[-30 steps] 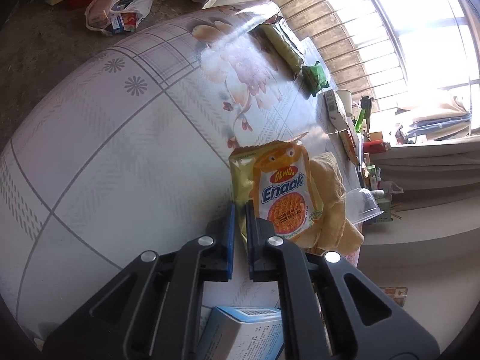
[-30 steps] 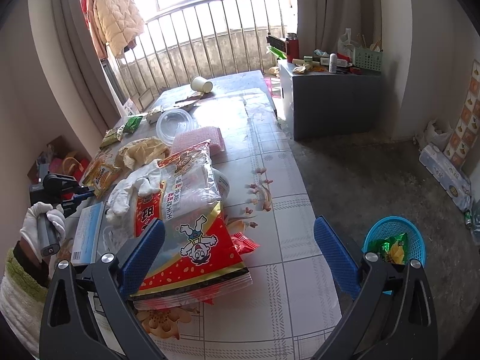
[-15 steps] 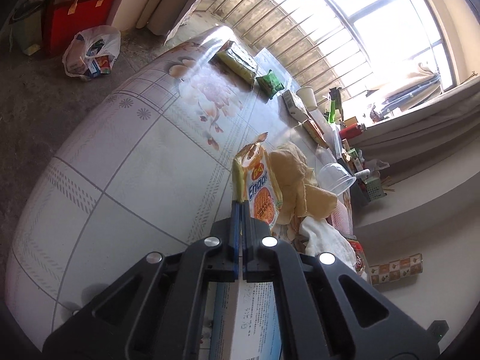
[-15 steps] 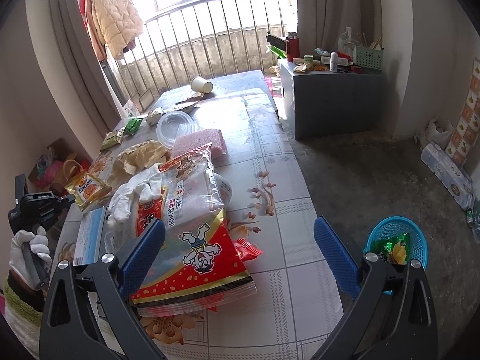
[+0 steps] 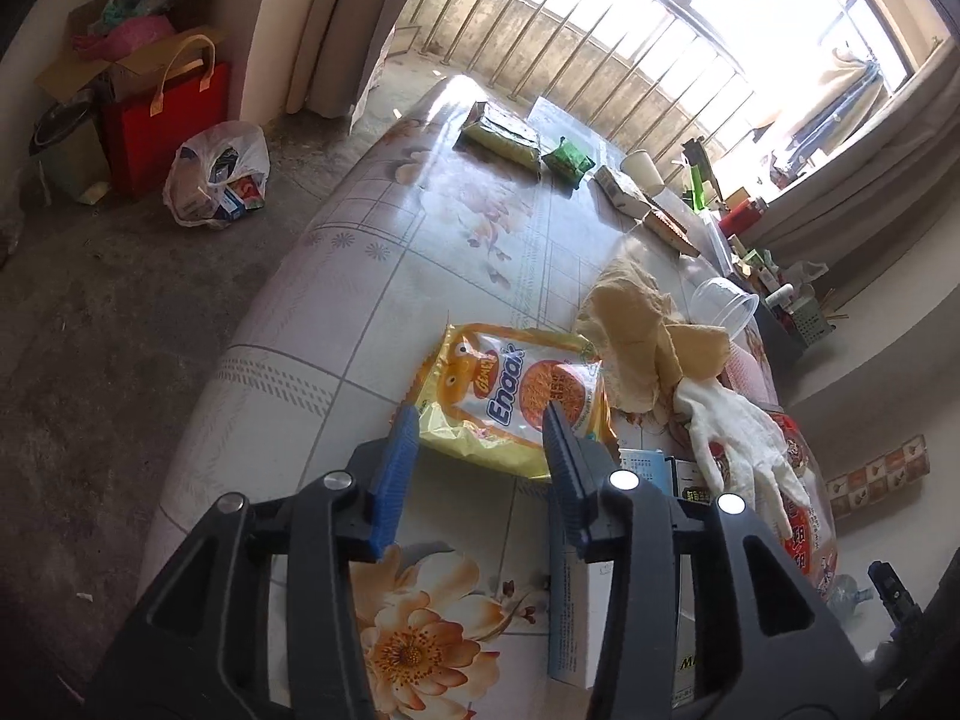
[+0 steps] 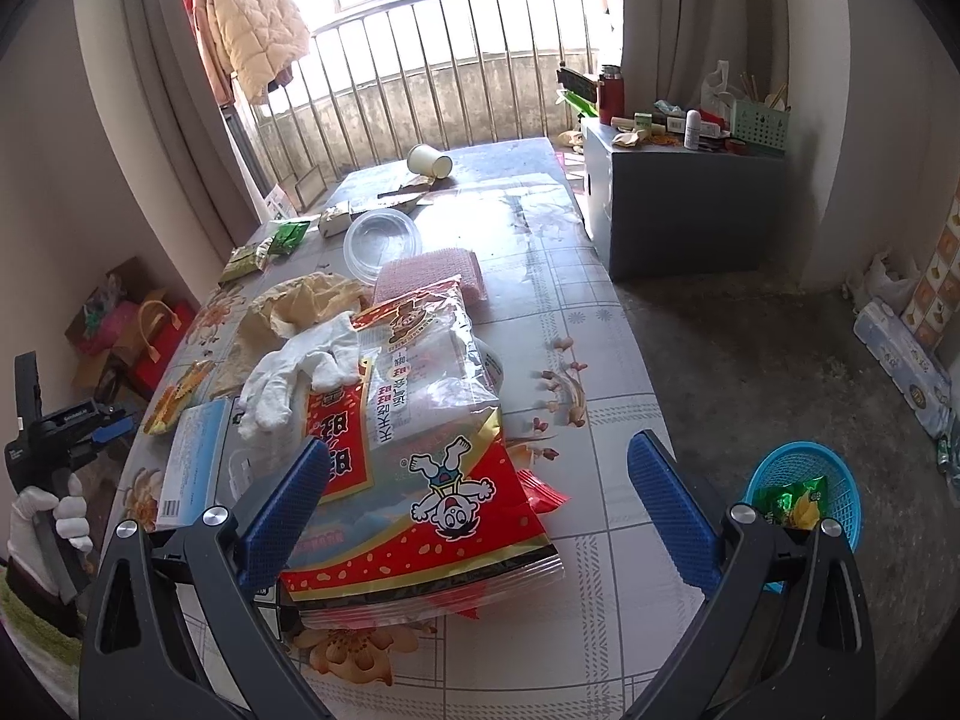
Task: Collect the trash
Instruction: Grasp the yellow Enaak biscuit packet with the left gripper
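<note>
Packet beyond opening fingers

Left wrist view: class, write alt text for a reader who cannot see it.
The left gripper hangs over a floral table, jaws opening, nothing pinched between them; a yellow Enaak snack packet lies flat just beyond the fingertips. Right of it lie a tan cloth and a white glove.

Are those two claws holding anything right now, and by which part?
Nothing is held. The left gripper is opening, and the yellow snack packet lies flat on the table beyond its fingers. The right gripper stands wide open above the red bag.
</note>
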A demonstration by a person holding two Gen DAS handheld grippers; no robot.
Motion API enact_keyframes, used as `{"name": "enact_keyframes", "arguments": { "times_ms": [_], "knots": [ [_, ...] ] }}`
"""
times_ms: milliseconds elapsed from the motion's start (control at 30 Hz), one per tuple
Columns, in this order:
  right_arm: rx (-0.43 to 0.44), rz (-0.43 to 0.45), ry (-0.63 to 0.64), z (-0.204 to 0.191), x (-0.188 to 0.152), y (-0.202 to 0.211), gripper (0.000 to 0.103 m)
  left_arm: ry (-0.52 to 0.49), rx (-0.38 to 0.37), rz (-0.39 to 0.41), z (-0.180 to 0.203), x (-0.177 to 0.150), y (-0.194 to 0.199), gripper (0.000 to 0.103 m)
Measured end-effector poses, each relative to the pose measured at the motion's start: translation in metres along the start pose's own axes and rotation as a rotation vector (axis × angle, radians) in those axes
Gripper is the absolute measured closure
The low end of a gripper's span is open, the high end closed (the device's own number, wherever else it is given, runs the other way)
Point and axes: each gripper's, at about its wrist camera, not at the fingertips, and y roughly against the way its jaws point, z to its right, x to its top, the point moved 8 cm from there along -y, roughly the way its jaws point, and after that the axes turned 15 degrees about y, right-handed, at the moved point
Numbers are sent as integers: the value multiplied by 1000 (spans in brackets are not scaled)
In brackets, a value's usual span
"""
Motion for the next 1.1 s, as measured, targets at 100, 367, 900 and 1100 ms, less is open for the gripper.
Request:
{"name": "enact_keyframes", "arguments": {
  "times_ms": [100, 367, 900, 1100],
  "knots": [
    [1, 5, 3, -2, 0, 4, 7, -55, 71, 8, -2, 13, -13, 53],
    [-13, 11, -1, 3, -1, 10, 7, -234, 243, -22, -6, 7, -48, 63],
    [-24, 10, -26, 17, -5, 12, 7, -263, 254, 47, -3, -1, -38, 103],
    [-8, 45, -21, 21, 19, 13, 7, -145, 110, 132, 11, 22, 3, 103]
  ]
}}
